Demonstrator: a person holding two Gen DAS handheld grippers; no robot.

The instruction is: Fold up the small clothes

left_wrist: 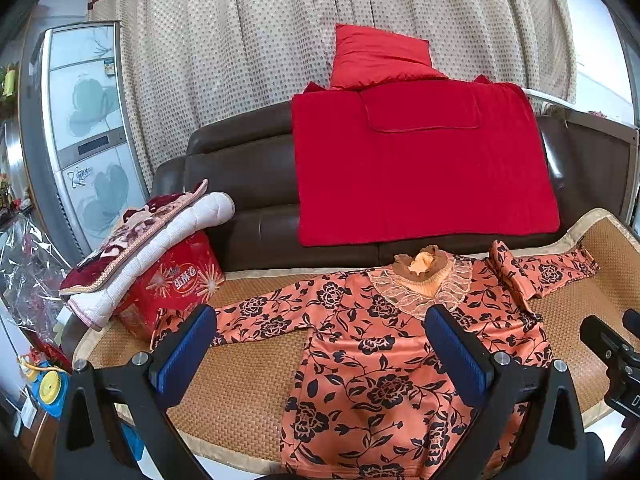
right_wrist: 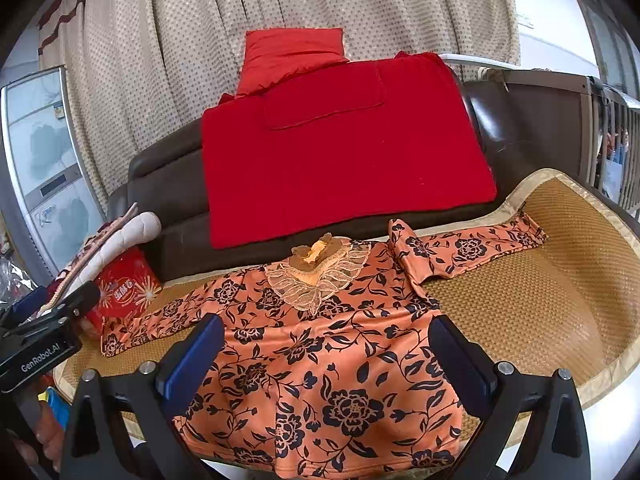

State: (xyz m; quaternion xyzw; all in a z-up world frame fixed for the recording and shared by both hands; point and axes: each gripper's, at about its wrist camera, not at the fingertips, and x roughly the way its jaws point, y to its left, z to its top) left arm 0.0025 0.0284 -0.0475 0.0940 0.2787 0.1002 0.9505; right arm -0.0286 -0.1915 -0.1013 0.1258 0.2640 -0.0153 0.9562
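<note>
A small orange top with black flowers and a lace collar (left_wrist: 384, 356) lies flat, front up, on a woven mat (left_wrist: 248, 392). It also shows in the right wrist view (right_wrist: 320, 360), with its right sleeve (right_wrist: 472, 248) stretched out and creased near the shoulder. Its left sleeve (left_wrist: 256, 316) reaches toward a red box. My left gripper (left_wrist: 320, 332) is open and empty above the top's left side. My right gripper (right_wrist: 326, 344) is open and empty above the top's middle. Each gripper shows at the edge of the other's view.
A red box (left_wrist: 176, 284) with folded blankets (left_wrist: 148, 240) on it stands at the mat's left end. A dark sofa back (left_wrist: 240, 184) draped with a red blanket (left_wrist: 420, 168) and a red cushion (left_wrist: 380, 56) rises behind. A fridge (left_wrist: 88, 128) stands at far left.
</note>
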